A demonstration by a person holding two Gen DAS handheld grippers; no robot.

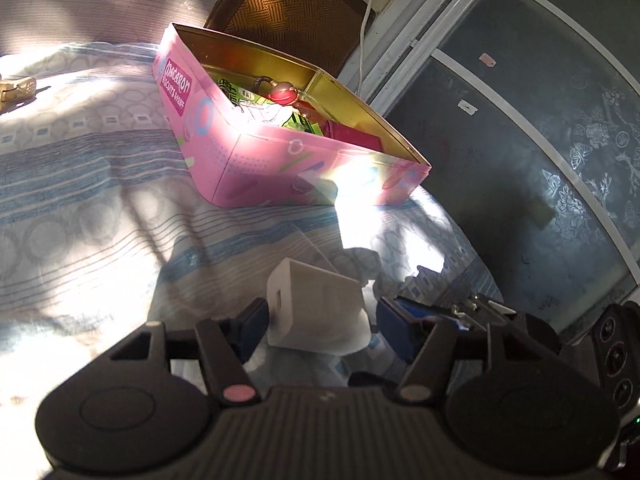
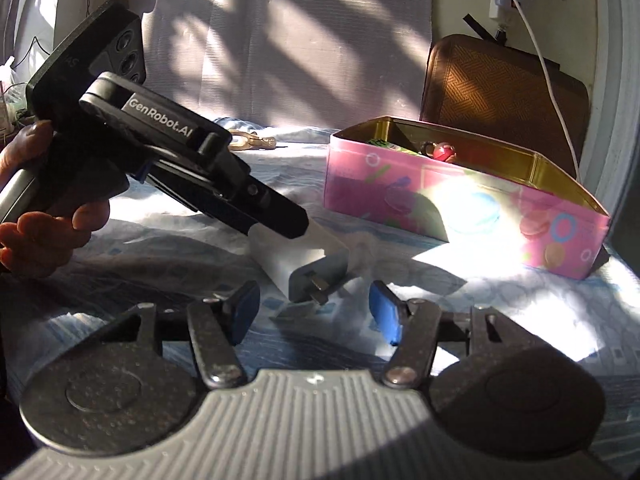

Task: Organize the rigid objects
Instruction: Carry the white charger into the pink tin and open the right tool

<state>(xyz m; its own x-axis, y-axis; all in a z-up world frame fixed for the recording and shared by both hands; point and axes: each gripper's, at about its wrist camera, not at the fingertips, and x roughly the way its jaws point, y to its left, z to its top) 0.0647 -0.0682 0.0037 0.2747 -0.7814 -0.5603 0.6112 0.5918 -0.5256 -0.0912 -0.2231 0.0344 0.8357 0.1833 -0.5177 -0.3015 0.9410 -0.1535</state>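
A white charger plug (image 1: 316,312) lies between the fingers of my left gripper (image 1: 320,322). Its left side touches the left blue pad, and a thin gap shows at the right pad, so the jaws stand open around it. In the right wrist view the left gripper (image 2: 288,228) reaches down over the charger (image 2: 296,260), whose metal prongs (image 2: 318,294) point toward my right gripper (image 2: 316,310). That gripper is open and empty, its tips just short of the prongs. Beyond stands an open pink biscuit tin (image 1: 280,160) (image 2: 440,208) holding a red keychain, a green packet and a red pouch.
Everything rests on a blue-and-white patterned bedsheet (image 1: 80,184). A small gold object (image 1: 16,88) (image 2: 250,142) lies far off. A brown woven lid (image 2: 500,92) leans behind the tin beside a white cable (image 2: 552,100). A frosted glass door (image 1: 540,128) borders the bed. A hand (image 2: 36,220) holds the left gripper.
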